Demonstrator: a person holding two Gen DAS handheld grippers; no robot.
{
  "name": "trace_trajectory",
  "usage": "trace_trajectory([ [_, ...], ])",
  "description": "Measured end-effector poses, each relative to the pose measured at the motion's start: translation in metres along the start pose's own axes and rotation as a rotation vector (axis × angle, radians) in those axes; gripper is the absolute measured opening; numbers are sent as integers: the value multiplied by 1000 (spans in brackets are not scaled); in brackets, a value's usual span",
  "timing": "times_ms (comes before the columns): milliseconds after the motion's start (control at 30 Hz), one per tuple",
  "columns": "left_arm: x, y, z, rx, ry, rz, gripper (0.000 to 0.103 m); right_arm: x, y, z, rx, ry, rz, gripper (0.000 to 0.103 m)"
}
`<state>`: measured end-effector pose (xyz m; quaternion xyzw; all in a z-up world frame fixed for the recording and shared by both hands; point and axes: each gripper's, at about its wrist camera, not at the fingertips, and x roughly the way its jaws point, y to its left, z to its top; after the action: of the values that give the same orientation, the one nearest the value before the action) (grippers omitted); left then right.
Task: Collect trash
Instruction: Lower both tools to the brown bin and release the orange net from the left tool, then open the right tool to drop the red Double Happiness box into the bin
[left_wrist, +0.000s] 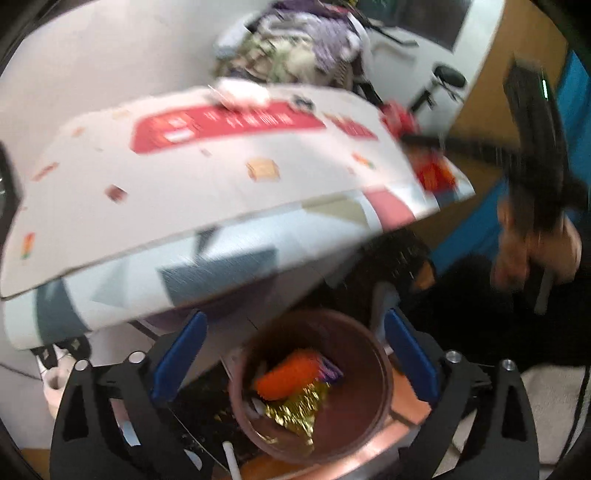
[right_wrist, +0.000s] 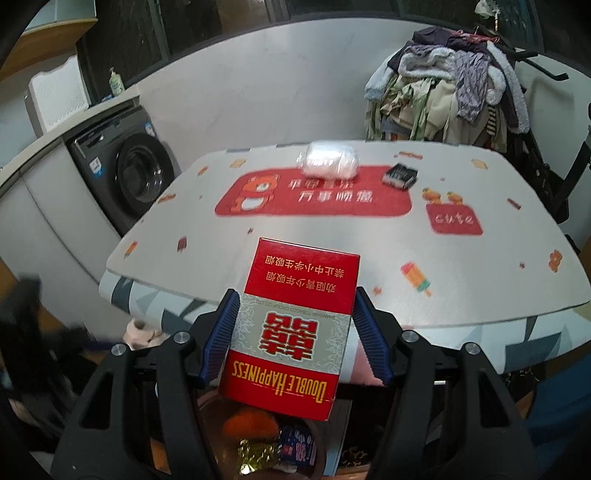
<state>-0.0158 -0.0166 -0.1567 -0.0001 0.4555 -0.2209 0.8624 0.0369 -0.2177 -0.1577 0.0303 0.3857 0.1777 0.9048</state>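
My right gripper (right_wrist: 293, 321) is shut on a red Double Happiness cigarette box (right_wrist: 291, 325) and holds it above the brown trash bin (right_wrist: 207, 413) beside the table. My left gripper (left_wrist: 295, 350) is open and empty, its blue pads either side of the same bin's (left_wrist: 354, 354) mouth. Inside the bin lie an orange wrapper (left_wrist: 288, 373), gold foil (left_wrist: 295, 410) and a purple packet (left_wrist: 330, 371). On the table (right_wrist: 295, 229) remain a white wrapped roll (right_wrist: 328, 158) and a small dark box (right_wrist: 400, 175). The other hand-held gripper (left_wrist: 535, 155) shows at the right of the left wrist view.
A pile of clothes (right_wrist: 450, 81) hangs on a rack behind the table. A washing machine (right_wrist: 125, 170) stands at the left against the wall. The left wrist view is motion-blurred; the table edge (left_wrist: 221, 236) overhangs the bin.
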Motion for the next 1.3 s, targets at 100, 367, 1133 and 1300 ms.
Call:
trace_trajectory([
  [100,-16,10,7,-40,-63,40,97,9,8,-14,-20,45,18,63],
  [367,-36,32,16,-120,-138,115,97,37,37,-47,-96,183,71,63],
  [1133,-35,53,11,-185,-134,146,97,83,68,-93,-168,431,97,89],
  [1300,-33,57,11,-193,-131,147,97,77,67,-84,-185,364,34,97],
])
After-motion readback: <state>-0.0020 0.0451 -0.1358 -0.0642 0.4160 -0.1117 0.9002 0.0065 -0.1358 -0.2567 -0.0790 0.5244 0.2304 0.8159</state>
